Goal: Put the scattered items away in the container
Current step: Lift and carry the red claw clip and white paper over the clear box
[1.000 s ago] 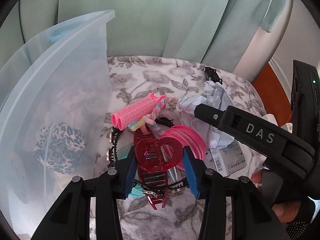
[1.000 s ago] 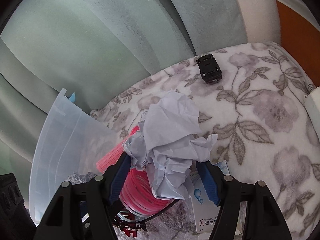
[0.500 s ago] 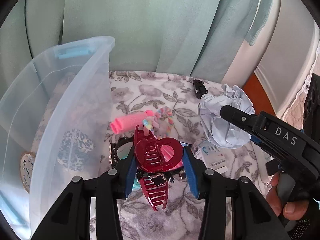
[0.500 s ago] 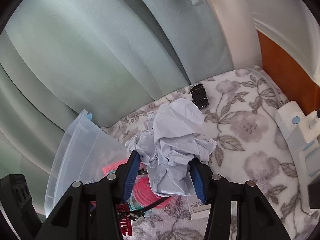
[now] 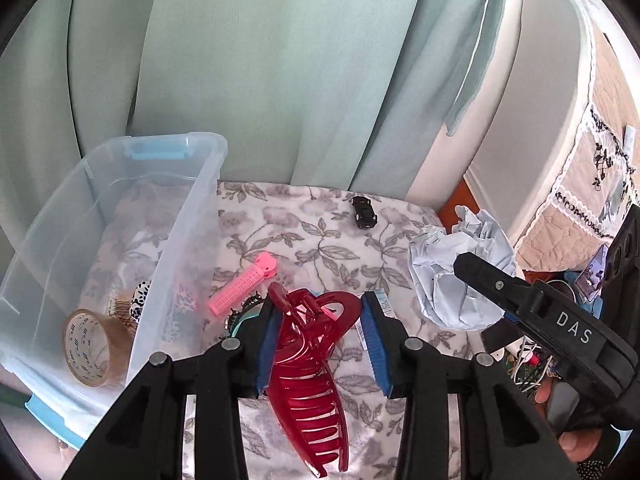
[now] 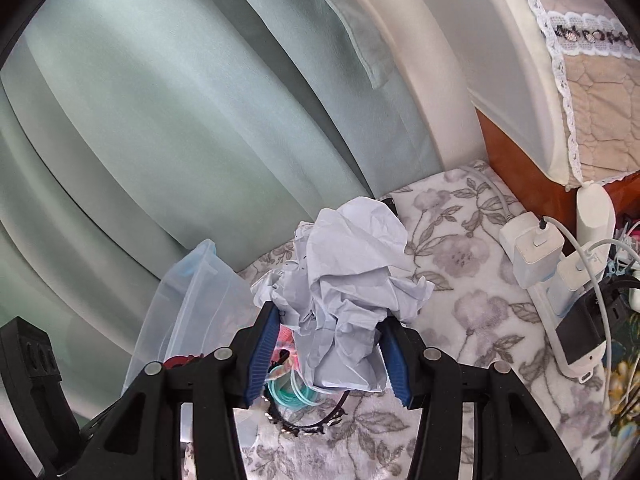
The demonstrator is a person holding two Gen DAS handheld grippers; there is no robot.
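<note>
My left gripper (image 5: 320, 340) is shut on a dark red hair claw clip (image 5: 308, 376) and holds it above the floral blanket (image 5: 320, 240), right of the clear plastic container (image 5: 188, 240). My right gripper (image 6: 326, 354) is shut on a crumpled pale blue paper ball (image 6: 348, 300), also seen in the left wrist view (image 5: 452, 280), raised above the blanket. The container (image 6: 192, 304) lies to its left. A pink hair roller (image 5: 244, 288) lies beside the container wall.
The container holds a roll of brown tape (image 5: 92, 348) and a leopard-print item (image 5: 140, 300). A small black toy car (image 5: 364, 212) sits at the blanket's far edge. Teal hair ties (image 6: 292, 392) and a black headband (image 6: 312, 428) lie below. A power strip with chargers (image 6: 560, 280) lies right.
Both grippers have risen away from the blanket with their loads. The claw clip now hangs tilted, teeth down. More of the container's inside shows.
</note>
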